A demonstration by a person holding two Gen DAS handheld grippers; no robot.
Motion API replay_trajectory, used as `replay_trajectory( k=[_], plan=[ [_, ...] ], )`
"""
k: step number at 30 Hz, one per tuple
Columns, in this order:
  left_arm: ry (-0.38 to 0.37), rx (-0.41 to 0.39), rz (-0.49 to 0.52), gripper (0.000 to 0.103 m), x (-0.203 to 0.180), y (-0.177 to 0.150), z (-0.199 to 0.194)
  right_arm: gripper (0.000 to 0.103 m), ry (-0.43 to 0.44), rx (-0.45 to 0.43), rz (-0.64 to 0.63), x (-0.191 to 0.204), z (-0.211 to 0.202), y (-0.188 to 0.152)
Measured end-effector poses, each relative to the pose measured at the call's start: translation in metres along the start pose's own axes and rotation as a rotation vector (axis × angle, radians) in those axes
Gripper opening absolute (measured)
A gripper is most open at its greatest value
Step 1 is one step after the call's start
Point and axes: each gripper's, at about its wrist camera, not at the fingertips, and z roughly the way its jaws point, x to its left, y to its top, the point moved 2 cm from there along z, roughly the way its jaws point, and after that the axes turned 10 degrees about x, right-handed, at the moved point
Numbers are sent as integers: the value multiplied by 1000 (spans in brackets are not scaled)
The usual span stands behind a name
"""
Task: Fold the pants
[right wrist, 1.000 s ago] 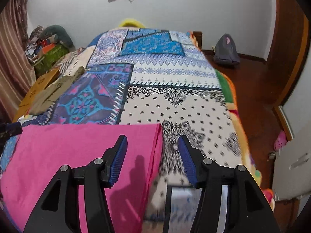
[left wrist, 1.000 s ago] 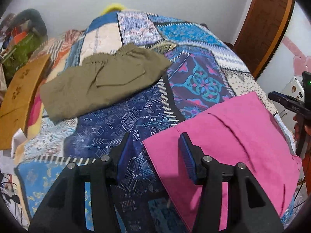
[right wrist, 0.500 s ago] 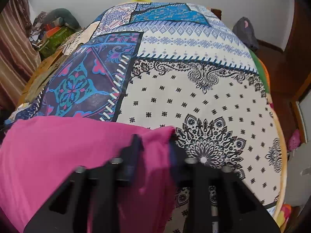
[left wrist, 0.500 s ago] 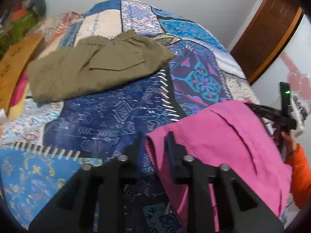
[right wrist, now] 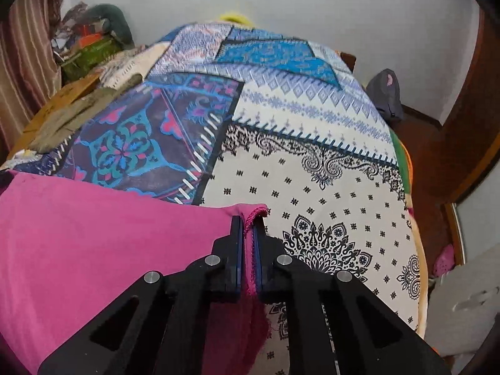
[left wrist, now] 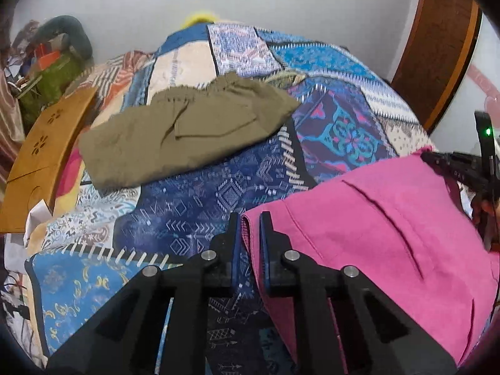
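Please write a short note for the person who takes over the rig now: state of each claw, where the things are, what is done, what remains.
Left claw: has just been closing, shut on the left corner of the pink pants.
Right claw: has just closed, shut on the right corner's hem.
Pink pants lie flat at the near end of the patchwork bedspread; olive pants lie folded farther back.
Done: both corners gripped.
Left: lift and fold the pink pants over.

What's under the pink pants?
The pink pants lie on the patchwork bedspread, whose blue and white patches show all around them. What is directly beneath the cloth is covered. The left gripper and the right gripper pinch its corners.
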Motion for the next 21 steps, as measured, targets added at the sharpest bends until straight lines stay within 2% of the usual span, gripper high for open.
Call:
replay_trajectory(
  k=[5, 8, 12, 13, 17, 19, 21],
  plan=[
    [107, -15, 30, 13, -3, 4, -19, 8, -79, -34, -27, 2, -18, 3],
    [85, -38, 26, 13, -6, 7, -35, 10, -48, -56, -22, 3, -37, 6],
    [-8, -29, 6, 15, -17, 9, -44, 39, 15, -113, -14, 14, -63, 5],
    [-21, -25, 5, 15, -20, 9, -44, 41, 28, -129, -20, 18, -68, 3],
    [-60, 10, 33, 16, -46, 3, -35, 41, 104, -125, -70, 45, -74, -5],
    [-66, 35, 56, 18, -57, -2, -28, 43, 122, -80, -112, 60, -63, -12],
    [-48, 50, 71, 27, -66, -11, -23, 44, 130, -6, -147, 69, -46, -21]
  ],
)
